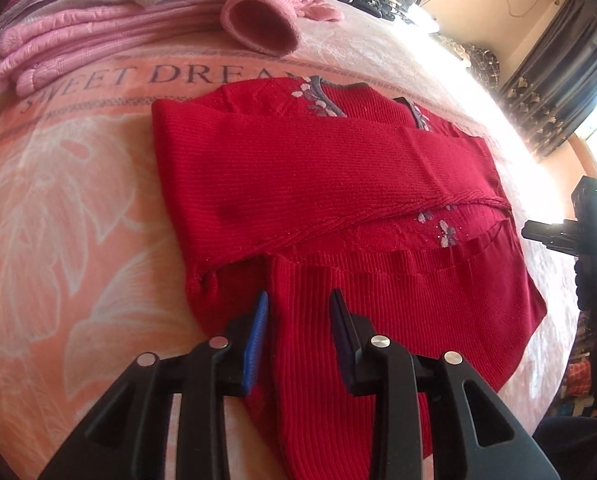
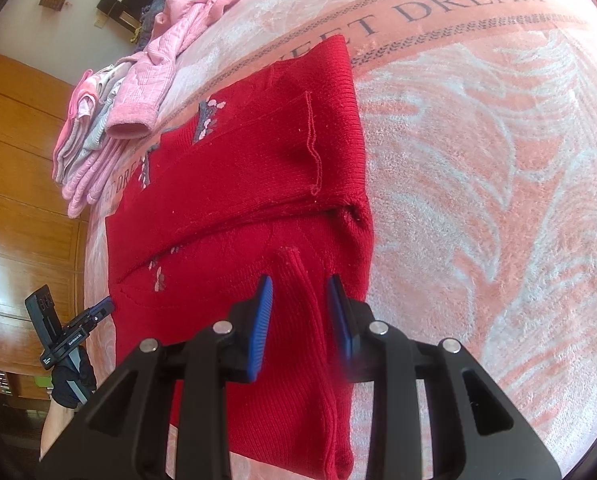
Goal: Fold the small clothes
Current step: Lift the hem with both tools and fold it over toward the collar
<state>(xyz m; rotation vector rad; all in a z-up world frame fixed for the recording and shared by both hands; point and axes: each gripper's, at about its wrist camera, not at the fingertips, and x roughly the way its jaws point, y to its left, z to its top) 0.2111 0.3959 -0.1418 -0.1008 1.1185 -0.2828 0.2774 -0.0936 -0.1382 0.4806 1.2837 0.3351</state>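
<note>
My left gripper [image 1: 298, 320] sits at the near hem of the red sweater [image 1: 322, 184], its blue pads either side of a raised ridge of ribbed hem fabric. The pads stand a little apart with the knit bunched between them; whether they actually pinch it I cannot tell. My right gripper [image 2: 300, 304] is at the sweater's [image 2: 238, 184] hem too, its pads flanking a similar pulled-up fold of ribbing, and again I cannot tell if the cloth is truly clamped or only lying in the gap.

The sweater lies flat on the peach blanket [image 1: 58, 208], which carries a pale leaf pattern and the lettering "SWEET DREAM". Both sleeves are folded across the sweater's body, one overlapping the other, and small pale embroidered flowers show near its collar and lower front.

Off the sweater's side in the left view, the other gripper's black body shows at the frame's edge; in the right view, a gloved hand [image 2: 72, 384] holds a black gripper beyond the sweater's left edge.

Beyond the sweater's collar, across the lettered band, rests a stack of folded pink clothes [image 1: 58, 52] with a grey garment among them. A loose pink sleeve cuff [image 1: 262, 28] lies open beside that stack, just past the sweater's collar.
</note>
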